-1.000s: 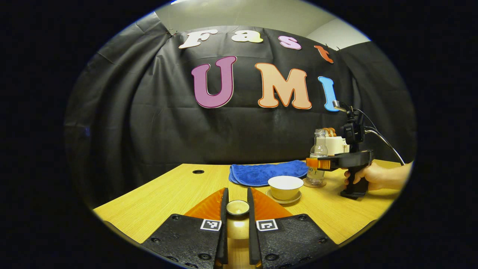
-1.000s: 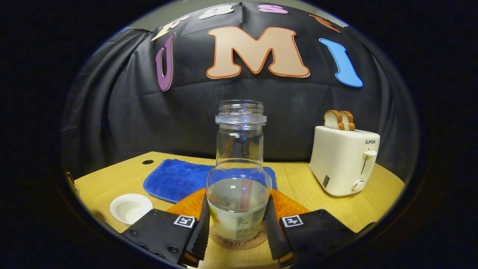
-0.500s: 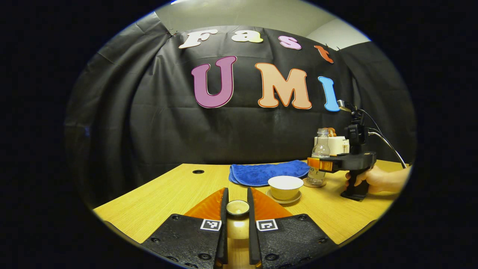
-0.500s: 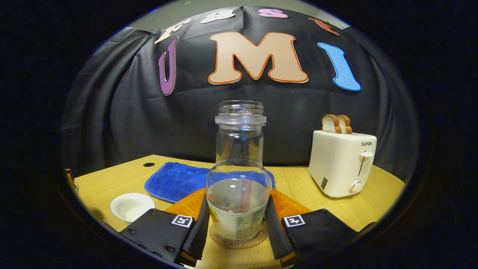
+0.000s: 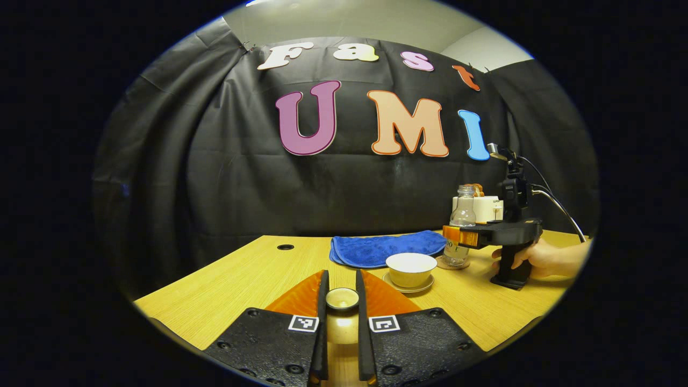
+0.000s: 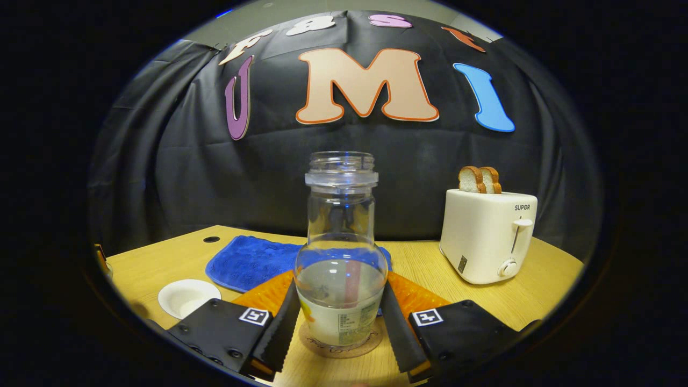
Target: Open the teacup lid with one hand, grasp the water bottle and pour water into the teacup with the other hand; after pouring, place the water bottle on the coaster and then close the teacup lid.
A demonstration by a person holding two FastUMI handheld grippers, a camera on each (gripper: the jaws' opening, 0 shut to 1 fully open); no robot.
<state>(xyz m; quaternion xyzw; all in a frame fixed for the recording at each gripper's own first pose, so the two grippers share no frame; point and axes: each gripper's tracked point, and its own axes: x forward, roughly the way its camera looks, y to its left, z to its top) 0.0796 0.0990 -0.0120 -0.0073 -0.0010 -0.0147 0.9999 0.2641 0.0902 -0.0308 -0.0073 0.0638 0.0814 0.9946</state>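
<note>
Both grippers low, right gripper [image 6: 340,336] now spread off water bottle [image 6: 341,269] on coaster [image 6: 339,345], left gripper [image 5: 342,301] still pinching lid [image 5: 342,299].

1. Your table [image 6: 430,263] looks like pale wood grain with a smooth, matt finish.
2. The water bottle [image 6: 341,252] is clear and glossy, with a paper-like label low on its body.
3. The coaster [image 6: 339,346] under it looks matt.
4. The blue cloth [image 5: 384,248] is soft and fuzzy.
5. The teacup [image 5: 411,269] and its saucer [image 5: 409,287] look like glazed white ceramic.
6. The toaster [image 6: 486,235] has a smooth cream shell with a slight sheen.
</note>
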